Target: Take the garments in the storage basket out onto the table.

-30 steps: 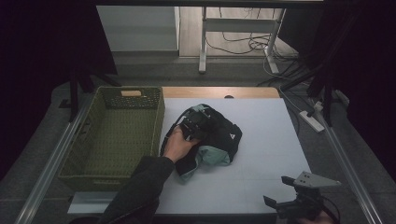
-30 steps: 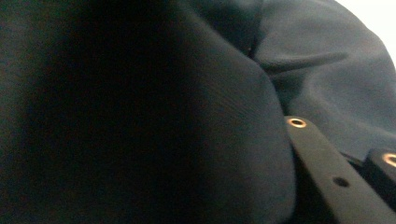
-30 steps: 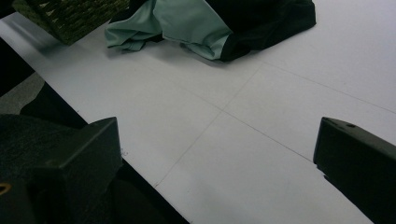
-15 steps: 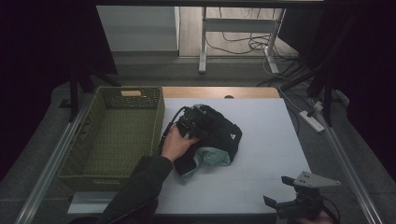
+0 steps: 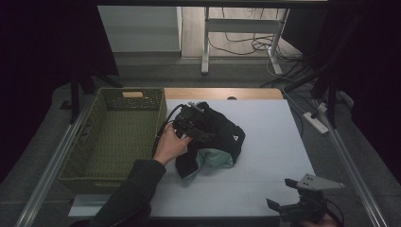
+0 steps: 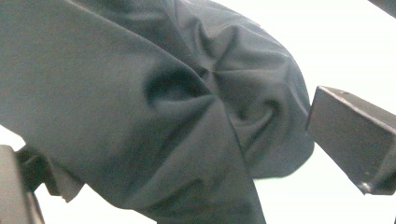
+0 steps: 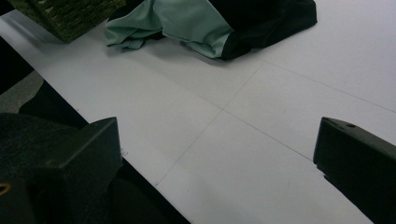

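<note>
A crumpled black garment point(image 5: 222, 137) with mint-green lining lies bunched on the white table.

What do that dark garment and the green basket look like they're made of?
Black garment with mint-green lining: seemingly soft, thin matte fabric, since it bunches into smooth folds; the fibre is unclear. Olive-green rectangular basket: looks woven, maybe wicker or paper rope, given its ribbed, textured walls.

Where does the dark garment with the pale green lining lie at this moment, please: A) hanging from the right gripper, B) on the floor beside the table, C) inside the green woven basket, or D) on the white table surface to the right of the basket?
D: the dark garment lies bunched on the white table, just right of the green woven basket, under the left gripper.
</note>
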### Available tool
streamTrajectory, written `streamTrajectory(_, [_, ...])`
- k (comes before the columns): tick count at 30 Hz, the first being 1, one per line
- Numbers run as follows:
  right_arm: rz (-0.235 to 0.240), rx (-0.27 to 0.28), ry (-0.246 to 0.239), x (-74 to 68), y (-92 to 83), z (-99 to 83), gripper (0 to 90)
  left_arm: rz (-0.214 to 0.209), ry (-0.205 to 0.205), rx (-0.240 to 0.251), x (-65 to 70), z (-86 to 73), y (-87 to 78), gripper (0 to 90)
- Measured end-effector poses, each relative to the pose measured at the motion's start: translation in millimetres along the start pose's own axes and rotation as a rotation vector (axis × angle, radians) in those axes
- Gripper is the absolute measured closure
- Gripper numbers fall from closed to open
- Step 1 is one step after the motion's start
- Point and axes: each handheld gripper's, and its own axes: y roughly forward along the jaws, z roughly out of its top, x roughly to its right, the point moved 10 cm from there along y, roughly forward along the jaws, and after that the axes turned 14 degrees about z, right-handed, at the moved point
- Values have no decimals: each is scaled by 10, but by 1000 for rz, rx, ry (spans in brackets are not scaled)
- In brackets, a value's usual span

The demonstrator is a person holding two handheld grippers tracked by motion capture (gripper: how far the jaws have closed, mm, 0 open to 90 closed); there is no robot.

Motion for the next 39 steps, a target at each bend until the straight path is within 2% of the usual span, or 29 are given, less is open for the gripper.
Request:
streamTrajectory(4, [0, -2, 0, -1, 2, -1, 11, -40, 2, 51, 7, -28, -123, 12])
streamTrajectory(6, [0, -2, 0, -1, 3, -1, 11, -44, 10, 67, 4, -58, -191, 9])
streamTrajectory(13, [0, -8, 2, 0, 9, -5, 11, -120, -15, 119, 3, -165, -400, 0])
streamTrajectory(19, [-1, -11, 4, 1, 13, -7, 11, -151, -33, 156, -7, -275, -508, 0])
streamTrajectory(22, [-1, -11, 3, 1, 12, -7, 11, -141, -22, 184, -6, -312, -568, 0])
streamTrajectory(26, [0, -10, 6, 3, 12, -6, 11, -150, -26, 229, -4, -338, -691, 0])
streamTrajectory(34, [0, -9, -1, -3, 11, -3, 11, -149, -1, 217, 35, -468, -769, 0])
streamTrajectory(39, [1, -3, -2, -6, 4, 1, 11, -169, -16, 222, 49, -539, -812, 0])
